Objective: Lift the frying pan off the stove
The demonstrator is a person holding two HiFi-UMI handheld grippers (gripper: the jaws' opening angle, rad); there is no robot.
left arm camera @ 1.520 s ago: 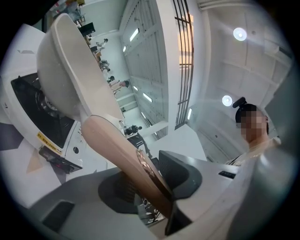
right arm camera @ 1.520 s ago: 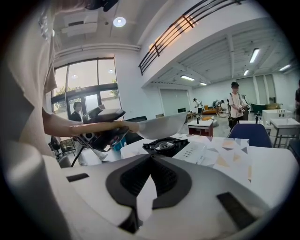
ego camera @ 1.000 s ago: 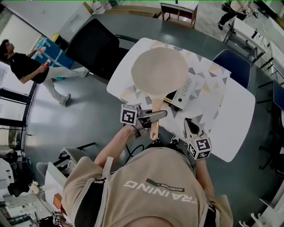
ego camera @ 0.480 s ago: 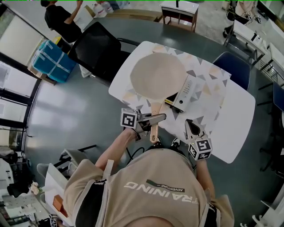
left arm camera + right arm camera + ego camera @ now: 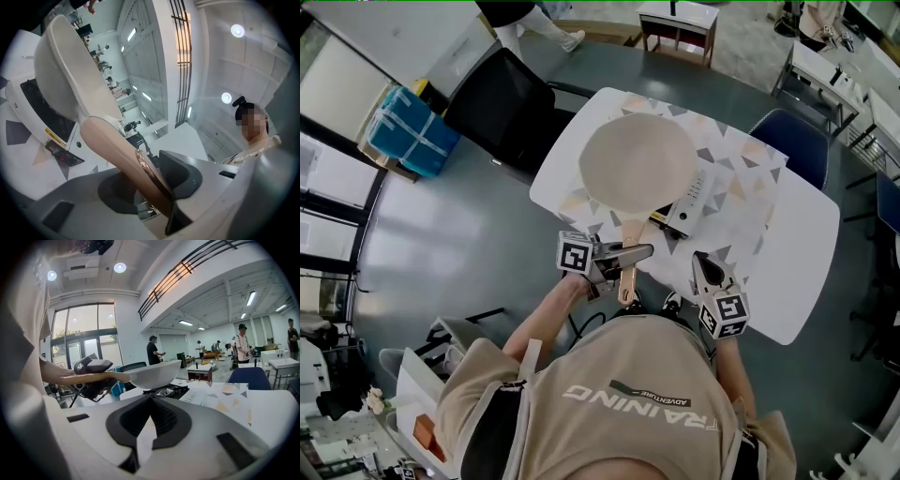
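Two grippers are at the near edge of the white table (image 5: 797,244). The left gripper (image 5: 636,251) lies level, with its jaws clamped from both sides on the pale wooden handle (image 5: 110,145) of the frying pan (image 5: 637,167). The left gripper view shows the pads pressed against the handle; the head view shows only that gripper and handle cross. The right gripper (image 5: 705,266) sits apart to the right, its jaw tips met with nothing between them.

From above, the pan covers much of the stove (image 5: 692,195), and whether it rests there cannot be told. The right gripper view settles the point: the pan's bowl hangs clear above the black burner (image 5: 161,391), with open space between them. The stove stands on a triangle-patterned mat (image 5: 741,202).

Beyond the table stand a black chair (image 5: 502,103) and a blue chair (image 5: 799,139).
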